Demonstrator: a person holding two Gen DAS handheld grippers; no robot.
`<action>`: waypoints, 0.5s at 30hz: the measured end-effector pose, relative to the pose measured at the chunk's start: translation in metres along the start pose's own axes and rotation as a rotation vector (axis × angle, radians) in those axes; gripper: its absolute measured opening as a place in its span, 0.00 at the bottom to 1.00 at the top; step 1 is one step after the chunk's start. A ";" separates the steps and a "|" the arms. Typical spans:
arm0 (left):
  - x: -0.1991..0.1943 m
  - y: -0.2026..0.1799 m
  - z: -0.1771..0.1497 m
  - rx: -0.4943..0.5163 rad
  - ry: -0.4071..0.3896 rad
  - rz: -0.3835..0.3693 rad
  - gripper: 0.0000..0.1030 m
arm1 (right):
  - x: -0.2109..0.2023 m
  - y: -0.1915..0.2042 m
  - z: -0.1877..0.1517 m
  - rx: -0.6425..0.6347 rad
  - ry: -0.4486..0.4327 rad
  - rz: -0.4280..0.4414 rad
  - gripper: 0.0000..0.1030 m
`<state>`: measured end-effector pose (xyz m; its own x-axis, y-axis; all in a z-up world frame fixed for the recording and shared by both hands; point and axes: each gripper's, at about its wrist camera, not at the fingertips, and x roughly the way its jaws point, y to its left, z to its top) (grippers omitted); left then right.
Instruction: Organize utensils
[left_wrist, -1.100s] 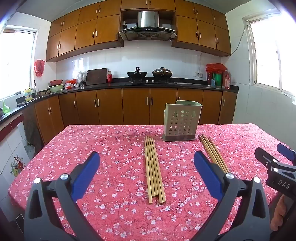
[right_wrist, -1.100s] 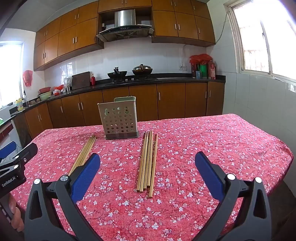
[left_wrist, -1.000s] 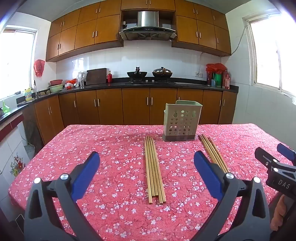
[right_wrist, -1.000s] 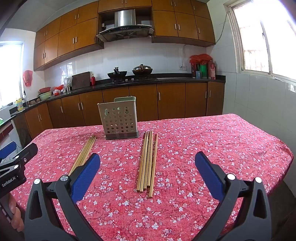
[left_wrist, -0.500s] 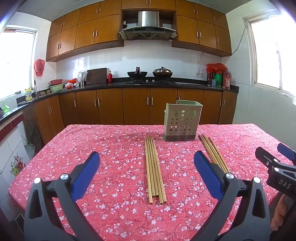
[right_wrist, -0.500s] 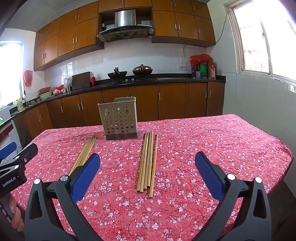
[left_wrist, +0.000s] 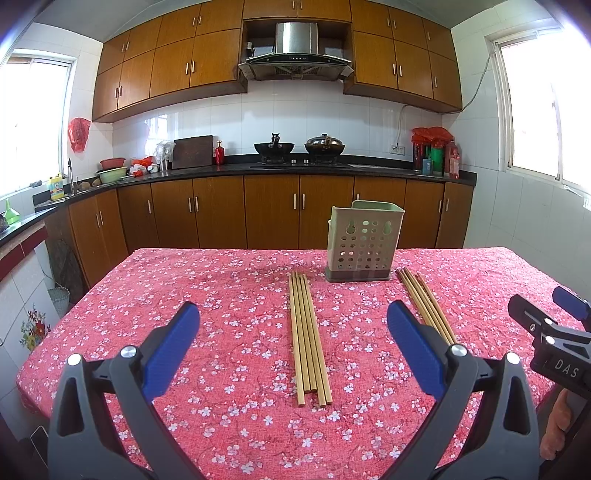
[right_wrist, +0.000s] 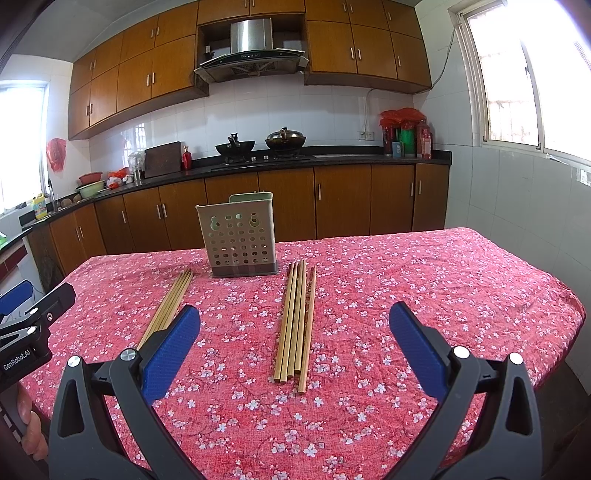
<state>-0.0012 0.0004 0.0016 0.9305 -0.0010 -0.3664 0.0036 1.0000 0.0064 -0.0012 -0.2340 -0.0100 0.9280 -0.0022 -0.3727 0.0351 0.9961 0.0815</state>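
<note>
Both grippers hang wide open and empty above the near edge of the tabletop (left_wrist: 229, 280), with its pink floral cloth: the left gripper (left_wrist: 293, 334) in the lower part of its own view, the right gripper (right_wrist: 295, 334) likewise. In the left wrist view one bundle of chopsticks (left_wrist: 307, 332) lies at centre frame, running away from the camera toward the perforated holder (left_wrist: 364, 240), which stands upright just right of centre; a second bundle (left_wrist: 424, 302) lies right of it, partly behind the blue pad. The right wrist view shows its own bundle (right_wrist: 297, 317) at centre. The sticks look light, stiff and smooth, likely to roll or fan apart, so a pinch across the whole bundle near mid-length seems safest; the holder looks light and may tip. Readable writing: "DAS" on the right gripper's body at the right edge of the left wrist view, "GenRobot.AI" on the left gripper's body at the left edge of the right wrist view.
</note>
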 end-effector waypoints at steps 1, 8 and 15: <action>0.000 0.000 0.000 0.000 0.000 0.001 0.96 | -0.001 0.000 0.001 0.000 0.000 0.000 0.98; 0.000 0.000 0.000 -0.001 0.000 0.000 0.96 | 0.000 0.000 0.001 0.000 0.001 0.000 0.98; 0.000 0.000 0.000 -0.001 0.000 0.000 0.96 | 0.000 0.000 0.000 0.000 0.001 0.000 0.98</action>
<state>-0.0015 0.0005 0.0018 0.9306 -0.0010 -0.3660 0.0034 1.0000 0.0058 -0.0007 -0.2337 -0.0101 0.9275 -0.0024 -0.3737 0.0353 0.9961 0.0811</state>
